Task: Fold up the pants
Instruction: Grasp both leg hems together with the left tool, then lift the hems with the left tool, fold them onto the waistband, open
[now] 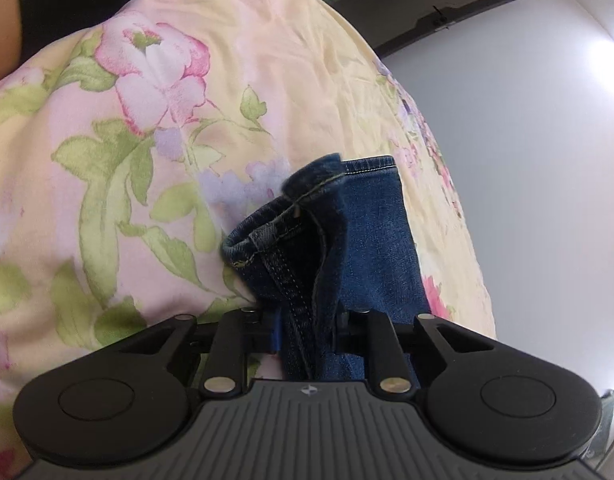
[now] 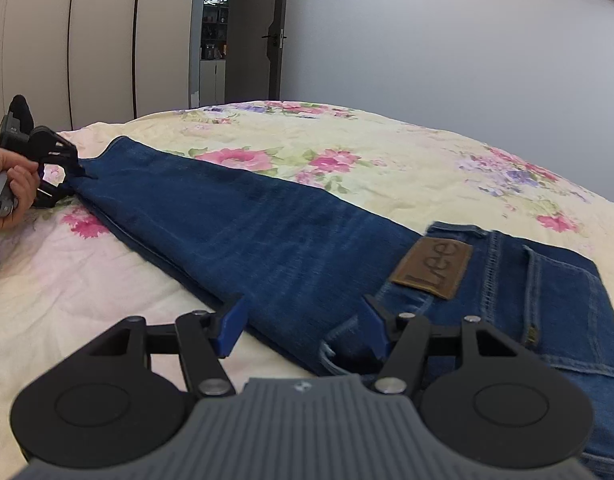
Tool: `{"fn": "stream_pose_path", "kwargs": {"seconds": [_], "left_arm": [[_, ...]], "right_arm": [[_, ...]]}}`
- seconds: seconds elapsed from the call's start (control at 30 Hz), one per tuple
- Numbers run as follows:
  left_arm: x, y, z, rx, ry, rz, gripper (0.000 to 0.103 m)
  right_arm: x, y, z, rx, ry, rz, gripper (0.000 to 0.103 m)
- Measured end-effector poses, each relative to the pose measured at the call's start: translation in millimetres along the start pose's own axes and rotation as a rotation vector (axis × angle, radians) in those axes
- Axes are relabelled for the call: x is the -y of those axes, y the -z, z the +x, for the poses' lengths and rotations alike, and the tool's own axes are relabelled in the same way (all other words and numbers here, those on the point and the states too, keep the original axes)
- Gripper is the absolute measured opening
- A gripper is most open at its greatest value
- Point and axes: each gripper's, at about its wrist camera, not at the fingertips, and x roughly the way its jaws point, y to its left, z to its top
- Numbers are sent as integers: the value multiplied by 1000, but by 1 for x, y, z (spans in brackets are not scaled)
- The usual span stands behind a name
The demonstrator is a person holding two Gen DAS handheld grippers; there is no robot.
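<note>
Gripper on the left (image 1: 307, 320) is pinched narrow on the hem end of the jeans (image 1: 347, 240): bunched denim with its stitched seam fills the space between the black jaws, and the rolled cuff stands up just ahead of them. Beyond the cuff lies the floral bedspread (image 1: 147, 140), wrinkled and pale yellow with pink blooms.

From the other side, the right gripper (image 2: 303, 332) stands wide, its blue pads (image 2: 229, 330) apart and pressing on nothing, hovering at the waistband. Denim lies between and just ahead of the jaws, with the brown leather Lee patch (image 2: 433, 268) ahead and slightly right, and a back pocket (image 2: 563, 300) further right. The folded legs of the jeans (image 2: 235, 220) stretch away to the upper left across the bed (image 2: 387, 152), reaching the left gripper (image 2: 77, 170), which a hand (image 2: 13, 188) grips by its handle. Past the bed stand pale wardrobe doors (image 2: 103, 40) and a doorway (image 2: 215, 40).
</note>
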Motion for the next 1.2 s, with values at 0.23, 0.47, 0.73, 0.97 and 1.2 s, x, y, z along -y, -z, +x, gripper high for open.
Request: {"fn": "stream_pose_path", "kwargs": {"seconds": [0.23,0.47,0.73,0.97,1.2], "left_arm": [[10,-3,-7,5,36,30,20],[43,3,-19,42,120,176,18],[122,41,-38,83,171,524,17],[193,124,-39,41,136,997,16],[216,238,-22,-59,160,1417,14]], "right_arm": [[-78,-54,87,-15,-79,14,40],[-112,-41,135,-171,-64,-42,39],[-61,-31,86,-61,-99,165,39],[-27,-28,54,-30,-31,224,40],[17,-17,16,20,53,324,40]]}}
